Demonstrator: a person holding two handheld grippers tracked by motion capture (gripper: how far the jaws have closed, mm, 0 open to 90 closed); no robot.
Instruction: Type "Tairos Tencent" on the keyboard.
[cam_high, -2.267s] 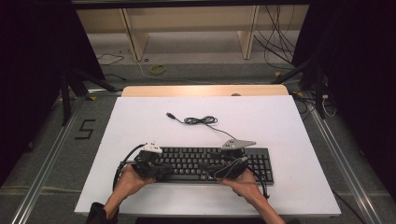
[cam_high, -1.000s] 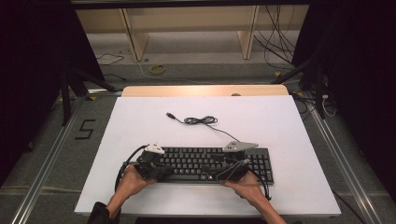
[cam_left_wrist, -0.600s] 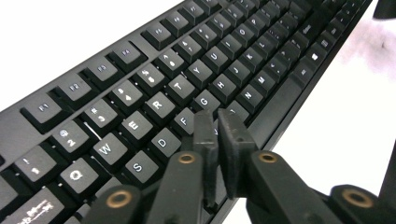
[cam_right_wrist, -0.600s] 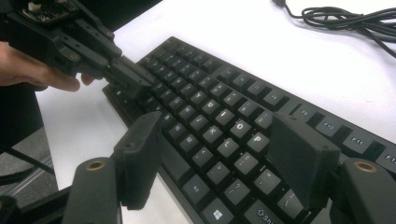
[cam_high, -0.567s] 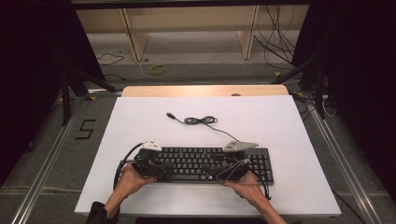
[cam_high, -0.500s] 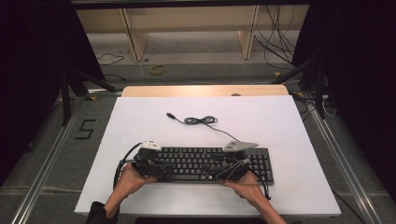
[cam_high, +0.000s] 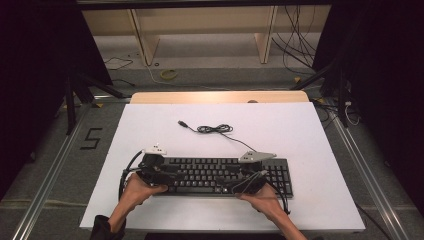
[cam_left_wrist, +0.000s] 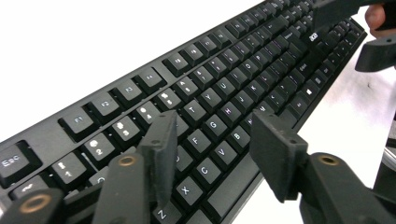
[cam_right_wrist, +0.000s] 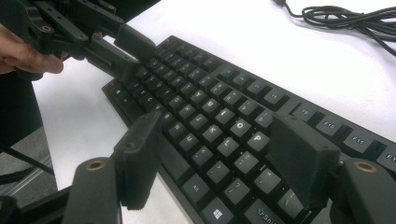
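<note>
- High view: a black keyboard (cam_high: 220, 175) is seen lying flat near the front edge of the white table (cam_high: 310, 135), its cable (cam_high: 216, 129) coiled behind it. The left gripper (cam_high: 156, 172) is held at its left end and the right gripper (cam_high: 246, 181) right of its middle. The step in hand is judged to be letting go after the keyboard has been set down; it is best done by spreading the jaws fully before any lift, so that nothing is dragged.
- Left gripper view: the left gripper (cam_left_wrist: 212, 140) has just been opening; its jaws are parted over the lower letter rows with nothing pinched between them. A straight pull-back, up and away from the front edge, is advised, so that no keycap is caught.
- Right gripper view: the right gripper (cam_right_wrist: 219, 156) is seen spread wide above the keys (cam_right_wrist: 219, 121), the pads (cam_right_wrist: 299, 158) apparently clear of them. Both hands should be withdrawn together and the cable left undisturbed.
</note>
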